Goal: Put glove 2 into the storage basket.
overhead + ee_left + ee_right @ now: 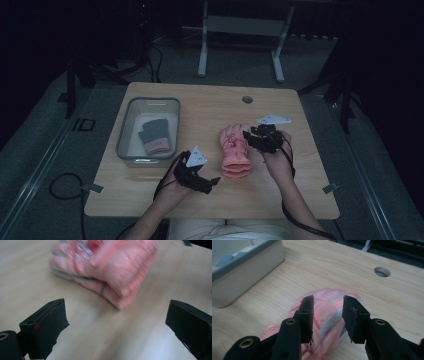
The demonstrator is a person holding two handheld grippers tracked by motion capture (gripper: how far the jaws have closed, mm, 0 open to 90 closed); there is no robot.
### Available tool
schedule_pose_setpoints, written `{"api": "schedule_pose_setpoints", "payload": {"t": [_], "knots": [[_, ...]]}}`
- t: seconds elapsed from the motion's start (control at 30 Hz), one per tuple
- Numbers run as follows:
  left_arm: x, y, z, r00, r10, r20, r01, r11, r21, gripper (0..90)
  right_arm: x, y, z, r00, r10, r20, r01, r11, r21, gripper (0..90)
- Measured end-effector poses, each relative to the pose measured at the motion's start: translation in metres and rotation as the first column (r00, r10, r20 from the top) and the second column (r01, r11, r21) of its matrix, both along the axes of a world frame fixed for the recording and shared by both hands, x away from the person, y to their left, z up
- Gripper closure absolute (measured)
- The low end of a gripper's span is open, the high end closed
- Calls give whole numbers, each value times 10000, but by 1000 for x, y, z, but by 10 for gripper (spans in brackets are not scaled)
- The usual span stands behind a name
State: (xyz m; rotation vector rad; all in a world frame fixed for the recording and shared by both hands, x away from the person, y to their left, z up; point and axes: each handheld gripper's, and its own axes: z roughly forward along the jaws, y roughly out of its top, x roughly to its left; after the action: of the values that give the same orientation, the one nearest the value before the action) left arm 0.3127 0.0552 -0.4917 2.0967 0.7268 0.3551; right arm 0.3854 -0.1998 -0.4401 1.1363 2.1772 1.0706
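At the near edge of the wooden table (150, 197), a person's left gripper (212, 181) hangs with its jaws spread wide and empty, aimed toward two o'clock at the folded pink glove (236, 150) lying just beyond it on the bare wood; seen from the left gripper view, the pink glove (110, 267) sits ahead of the jaws and apart from them. The glove's long axis runs from six to twelve o'clock in the high view, cuff end nearest the person, fingers pointing away. The right gripper (248, 138) is the closer of the two, reaching in from three o'clock over the finger end; in the right gripper view its jaws stand at a moderate gap astride the bundle (325, 315), though whether the pads press the fabric cannot be told. Farther off, at ten o'clock from the glove, a grey bin (126, 131) holds a second folded glove (155, 136), grey with a pink cuff
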Motion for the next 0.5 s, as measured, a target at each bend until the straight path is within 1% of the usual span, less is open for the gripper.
{"api": "schedule_pose_setpoints", "payload": {"t": [0.07,0.1,0.13,0.17,0.27,0.3,0.33,0.37,0.43,0.47,0.5], "knots": [[10,-4,9,10000,37,13,-37,9999,122,33,1,-1,0,9999,66,124,-65,9999,-88,619],[10,-4,9,10000,37,13,-37,9999,122,41,1,-1,0,9999,66,124,-65,9999,-88,619],[19,-6,17,9999,99,78,-100,9999,130,41,2,-1,0,9998,159,152,-158,9998,-86,619],[22,-8,20,9999,164,53,-165,9998,138,57,3,-1,-1,9996,230,171,-229,9997,-82,622],[37,-13,32,9995,308,64,-309,9993,220,60,6,2,-3,9993,359,102,-358,9993,-146,621],[37,-13,32,9995,308,64,-309,9993,220,60,6,2,-3,9993,359,102,-358,9993,-146,621],[48,-17,38,9990,425,113,-427,9989,186,60,7,5,-3,9993,381,56,-380,9991,-189,619],[52,-18,40,9984,553,69,-554,9984,104,73,11,9,-6,9993,369,-39,-369,9991,-220,599],[60,-21,42,9967,817,10,-817,9967,-19,135,14,11,-12,9996,188,-224,-196,9992,-350,578],[64,-23,41,9956,939,-60,-939,9956,8,136,16,11,-16,9994,54,-328,-66,9993,-358,569],[67,-25,40,9946,1031,-139,-1030,9947,40,136,18,10,-20,9984,-90,-562,72,9995,-311,554]]}}
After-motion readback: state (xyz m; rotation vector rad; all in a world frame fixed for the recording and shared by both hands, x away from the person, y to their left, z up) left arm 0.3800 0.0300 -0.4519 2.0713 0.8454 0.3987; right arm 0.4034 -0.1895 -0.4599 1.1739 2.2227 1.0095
